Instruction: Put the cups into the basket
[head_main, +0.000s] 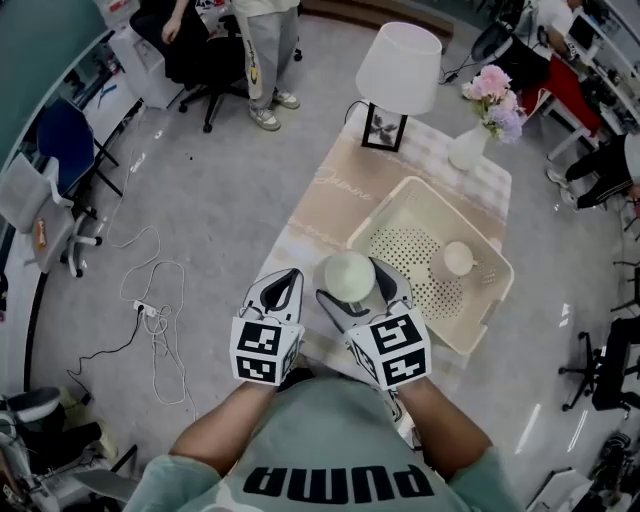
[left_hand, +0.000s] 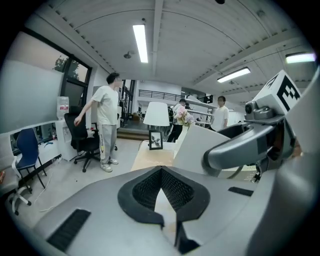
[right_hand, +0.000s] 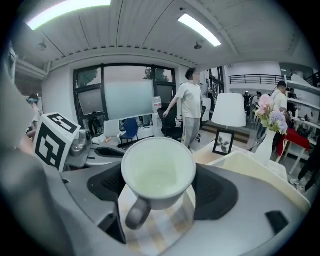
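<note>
The right gripper (head_main: 353, 286) jaws squeeze a cup (head_main: 347, 274). Keep it level, carry it right over the basket (head_main: 381, 210), then lower it softly. The left gripper (head_main: 281, 291) jaws are pressed together, empty.

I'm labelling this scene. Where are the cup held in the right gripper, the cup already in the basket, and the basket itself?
held cup (right_hand: 157, 172), right gripper view, on the inside of its bowl
cup in basket (head_main: 458, 259), head view, on its open top
basket (head_main: 383, 208), head view, on its upper-left rim
</note>
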